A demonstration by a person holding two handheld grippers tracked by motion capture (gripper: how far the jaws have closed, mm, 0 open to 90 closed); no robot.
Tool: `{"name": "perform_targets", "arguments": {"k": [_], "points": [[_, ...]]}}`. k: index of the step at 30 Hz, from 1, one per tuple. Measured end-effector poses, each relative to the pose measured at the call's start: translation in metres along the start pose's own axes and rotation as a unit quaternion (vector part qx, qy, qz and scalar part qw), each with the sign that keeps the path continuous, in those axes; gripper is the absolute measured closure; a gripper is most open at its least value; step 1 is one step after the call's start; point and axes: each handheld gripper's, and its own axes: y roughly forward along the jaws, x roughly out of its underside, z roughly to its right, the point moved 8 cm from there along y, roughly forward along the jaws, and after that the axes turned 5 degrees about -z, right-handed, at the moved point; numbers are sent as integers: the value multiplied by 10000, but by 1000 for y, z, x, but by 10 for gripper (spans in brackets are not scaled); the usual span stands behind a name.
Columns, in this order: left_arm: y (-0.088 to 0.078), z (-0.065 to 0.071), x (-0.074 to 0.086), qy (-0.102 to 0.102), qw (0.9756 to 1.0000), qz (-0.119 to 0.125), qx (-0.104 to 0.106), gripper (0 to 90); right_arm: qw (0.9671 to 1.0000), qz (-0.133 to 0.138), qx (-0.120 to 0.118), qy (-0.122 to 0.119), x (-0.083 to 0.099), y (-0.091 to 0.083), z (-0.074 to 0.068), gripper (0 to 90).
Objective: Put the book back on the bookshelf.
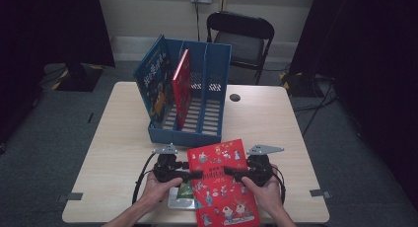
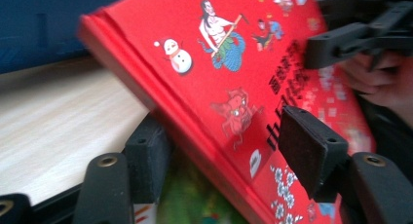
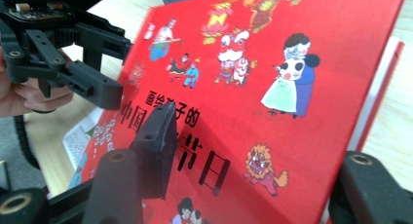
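A red picture book (image 1: 222, 182) (image 2: 219, 87) (image 3: 302, 87) lies at the table's front edge on top of a green book (image 1: 186, 190) (image 2: 195, 204). My left gripper (image 1: 194, 175) (image 2: 224, 151) straddles its left spine edge: one pad sits under the edge, the other stands just off the cover, so it is open. My right gripper (image 1: 229, 171) (image 3: 258, 170) reaches in from the book's right side. One of its pads hangs above the cover's title and the other jaw is past the book's edge, so it is open too.
A blue file rack (image 1: 217, 74) stands at mid-table, holding a blue book (image 1: 155, 81) in its left slot and a red book (image 1: 181, 86) beside it. Behind the table is a black folding chair (image 1: 241, 39). A white sheet (image 1: 177, 202) pokes out under the stack.
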Motion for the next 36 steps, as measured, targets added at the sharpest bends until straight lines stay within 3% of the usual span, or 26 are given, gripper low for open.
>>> {"name": "perform_targets", "arguments": {"k": [2, 10, 20, 28, 36], "points": [[1, 4, 0, 35, 10000, 7, -35, 405, 9999, 27, -96, -24, -2, -1, -2, 426], [-5, 6, -4, -76, 9999, 91, 41, 460, 10000, 79, -24, -32, -3, -5, -6, 424], [-16, 16, -19, 14, 9991, 419, 37, 517, 9995, 297, -36, 31, -12, -14, -8, 417], [-22, 25, -30, 131, 9983, 564, 85, 563, 9990, 437, 3, 18, -18, -23, -10, 413], [-22, 31, -34, 189, 9979, 619, -24, 575, 9988, 487, 48, 42, -21, -28, -10, 410]]}}
